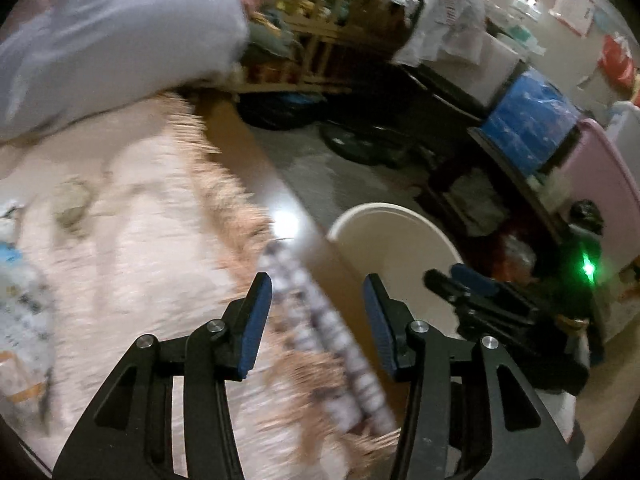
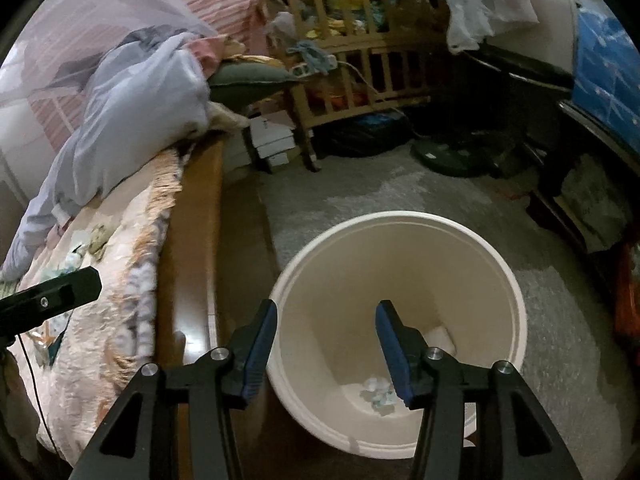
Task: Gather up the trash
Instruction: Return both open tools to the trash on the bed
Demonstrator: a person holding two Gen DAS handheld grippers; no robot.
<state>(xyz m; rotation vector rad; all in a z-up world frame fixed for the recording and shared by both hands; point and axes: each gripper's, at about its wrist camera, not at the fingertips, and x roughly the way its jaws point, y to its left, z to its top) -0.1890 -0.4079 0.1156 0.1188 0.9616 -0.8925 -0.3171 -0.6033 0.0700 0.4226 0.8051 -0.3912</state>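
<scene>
One white bucket [image 2: 400, 240] is standing on the floor. Two pieces of trash are lying inside it: one crumpled bluish wad [image 2: 378, 396] and one white scrap [image 2: 440, 338]. Two hand-held grippers are showing: the left hand-held gripper [image 1: 318, 324] and the right hand-held gripper [image 2: 326, 354], each carrying two blue pads. One fringed blanket [image 2: 100, 320] is covering the bed, one pale blue duvet [image 2: 136, 120] is lying bunched on it, and one wooden crib [image 2: 352, 60] is standing behind.

The white bucket [image 2: 400, 264] gapes open beneath the right claw [image 2: 326, 348] — bed frame [image 2: 192, 240] crowds its left
</scene>
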